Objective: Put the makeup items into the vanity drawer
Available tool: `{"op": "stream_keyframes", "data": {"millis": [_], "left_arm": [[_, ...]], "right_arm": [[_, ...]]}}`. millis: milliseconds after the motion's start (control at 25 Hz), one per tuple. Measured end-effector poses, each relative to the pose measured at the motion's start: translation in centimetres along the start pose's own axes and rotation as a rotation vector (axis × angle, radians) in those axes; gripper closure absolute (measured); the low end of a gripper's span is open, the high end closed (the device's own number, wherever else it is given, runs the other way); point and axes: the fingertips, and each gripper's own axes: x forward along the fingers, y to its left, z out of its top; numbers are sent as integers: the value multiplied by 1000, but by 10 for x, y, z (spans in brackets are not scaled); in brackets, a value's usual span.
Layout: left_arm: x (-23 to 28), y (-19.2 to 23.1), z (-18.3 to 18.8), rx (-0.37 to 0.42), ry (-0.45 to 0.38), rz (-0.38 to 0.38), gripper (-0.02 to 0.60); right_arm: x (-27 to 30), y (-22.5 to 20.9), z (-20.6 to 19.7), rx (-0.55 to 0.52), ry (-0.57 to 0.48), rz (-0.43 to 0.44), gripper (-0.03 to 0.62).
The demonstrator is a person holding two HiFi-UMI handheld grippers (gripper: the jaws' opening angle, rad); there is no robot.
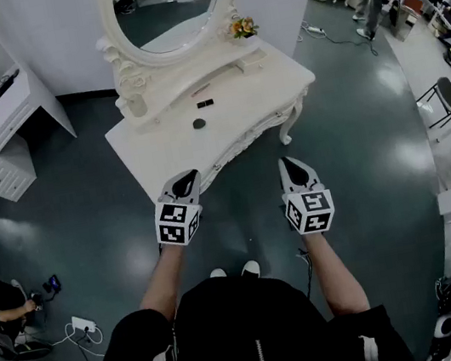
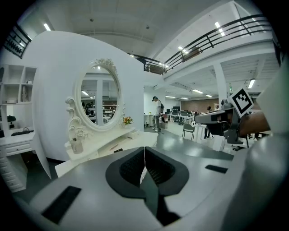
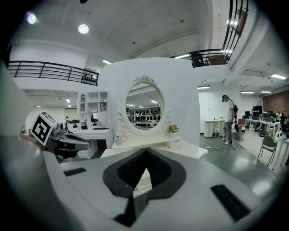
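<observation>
Head view: the left gripper (image 1: 189, 176) and right gripper (image 1: 289, 162) hang short of the white vanity (image 1: 159, 148). A round compact (image 1: 200, 123) and a dark tube (image 1: 205, 103) lie on its surface, well apart from both, and no drawer stands open.

Left gripper view: the fingers (image 2: 131, 169) meet tip to tip on nothing.

Right gripper view: its fingers (image 3: 160, 169) are likewise pressed together, empty.

The approach probably calls for closing in squarely, parting one pair and pulling the drawer out before lifting anything.
</observation>
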Motion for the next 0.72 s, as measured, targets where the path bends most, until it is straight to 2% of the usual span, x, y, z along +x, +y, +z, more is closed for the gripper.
{"op": "stream_keyframes", "data": {"millis": [200,480,720], "left_arm": [[1,-5,1,-4,-11,1,558],[4,-12,2,-19,-26,12,560],[13,-24,-1,-31,-10,28,558]], "right_arm": [[-3,-7,-1,5,-26,1,589],[-7,-8,-9,40,-28,69,589],[-10,-21,-13,-1,-40,87,588]]}}
